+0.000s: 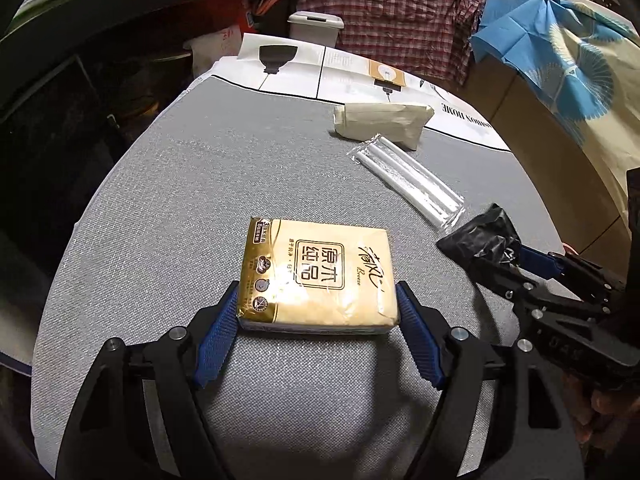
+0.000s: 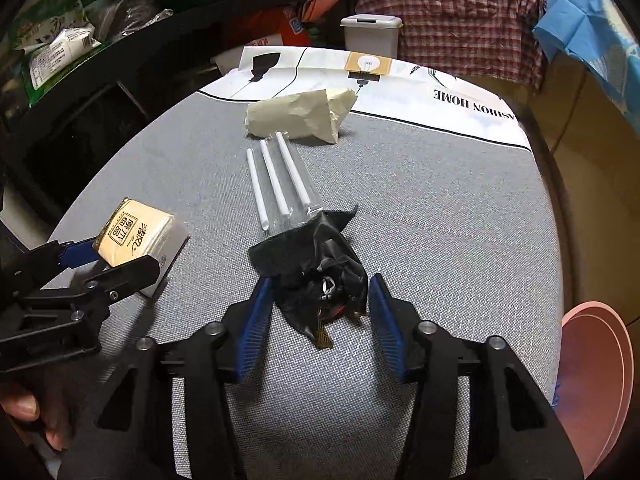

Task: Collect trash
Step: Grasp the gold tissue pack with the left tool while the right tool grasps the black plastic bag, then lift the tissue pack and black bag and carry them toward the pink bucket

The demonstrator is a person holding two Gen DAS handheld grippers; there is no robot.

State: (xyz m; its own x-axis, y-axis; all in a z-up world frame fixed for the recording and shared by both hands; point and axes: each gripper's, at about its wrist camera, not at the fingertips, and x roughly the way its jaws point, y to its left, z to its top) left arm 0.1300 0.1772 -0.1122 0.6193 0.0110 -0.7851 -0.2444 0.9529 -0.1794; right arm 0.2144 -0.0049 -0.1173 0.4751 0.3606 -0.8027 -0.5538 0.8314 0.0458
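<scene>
A gold tissue pack (image 1: 316,268) lies on the grey table (image 1: 180,200). My left gripper (image 1: 318,304) is shut on its near end, with a blue pad against each side. From the right wrist view the left gripper (image 2: 116,260) holds the tissue pack (image 2: 136,236) slightly tilted. A crumpled black wrapper (image 2: 316,256) sits between the pads of my right gripper (image 2: 318,300), which is open; the left pad touches it and a small gap shows at the right pad. In the left wrist view the right gripper (image 1: 516,268) stands around the black wrapper (image 1: 480,240).
Wrapped white straws (image 2: 280,180) lie just beyond the black wrapper, and a crumpled beige paper wad (image 2: 300,114) behind them. A small white lidded bin (image 2: 370,34) stands past the table's far edge. A pink round object (image 2: 596,380) sits off the right edge. Dark shelves flank the left.
</scene>
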